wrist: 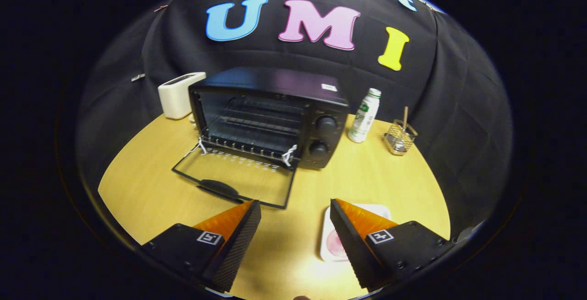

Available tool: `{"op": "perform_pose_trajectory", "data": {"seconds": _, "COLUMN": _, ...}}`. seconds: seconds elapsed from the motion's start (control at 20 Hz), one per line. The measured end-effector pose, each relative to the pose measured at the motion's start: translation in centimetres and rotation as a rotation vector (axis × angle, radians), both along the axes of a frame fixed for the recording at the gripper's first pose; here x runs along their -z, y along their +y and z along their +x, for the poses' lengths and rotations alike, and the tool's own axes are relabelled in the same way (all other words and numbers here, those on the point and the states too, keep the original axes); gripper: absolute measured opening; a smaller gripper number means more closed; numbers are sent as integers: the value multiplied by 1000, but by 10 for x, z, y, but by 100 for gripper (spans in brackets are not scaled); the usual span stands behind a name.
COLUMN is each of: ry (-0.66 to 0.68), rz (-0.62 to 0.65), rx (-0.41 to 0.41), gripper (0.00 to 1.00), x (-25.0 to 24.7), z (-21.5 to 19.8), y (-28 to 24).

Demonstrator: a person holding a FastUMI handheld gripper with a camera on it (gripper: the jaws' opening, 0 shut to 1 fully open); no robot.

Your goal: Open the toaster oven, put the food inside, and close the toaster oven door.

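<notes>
toaster oven faces tool, door flat down; tool spread, empty; food tray under right finger.

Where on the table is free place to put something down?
Bare table lies left of the open oven door, and between the oven and the white tray. It is crowded around the bottle and wire basket. The open fingers hold nothing.

My claw has rough black fingers, spread wide. The desk looks like smooth yellow wood. The toaster oven is shiny black metal with wire racks. The bottle is white plastic.
</notes>
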State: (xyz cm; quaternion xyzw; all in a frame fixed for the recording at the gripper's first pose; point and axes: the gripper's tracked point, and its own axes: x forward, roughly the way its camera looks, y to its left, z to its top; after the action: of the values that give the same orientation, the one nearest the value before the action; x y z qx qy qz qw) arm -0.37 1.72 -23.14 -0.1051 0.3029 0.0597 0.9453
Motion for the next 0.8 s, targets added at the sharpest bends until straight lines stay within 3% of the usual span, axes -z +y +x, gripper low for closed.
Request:
{"op": "perform_pose_trajectory", "data": {"seconds": 0.2, "ry": 20, "rz": 19, "rx": 85, "gripper": 99, "x": -9, "z": 13, "y": -69}}
{"op": "perform_pose_trajectory", "data": {"seconds": 0.55, "ry": 215, "rz": 36, "rx": 231, "gripper": 99, "x": 36, "z": 1, "y": -188}}
{"op": "perform_pose_trajectory", "data": {"seconds": 0.8, "ry": 368, "rz": 29, "rx": 234, "gripper": 99, "x": 76, "z": -7, "y": -237}}
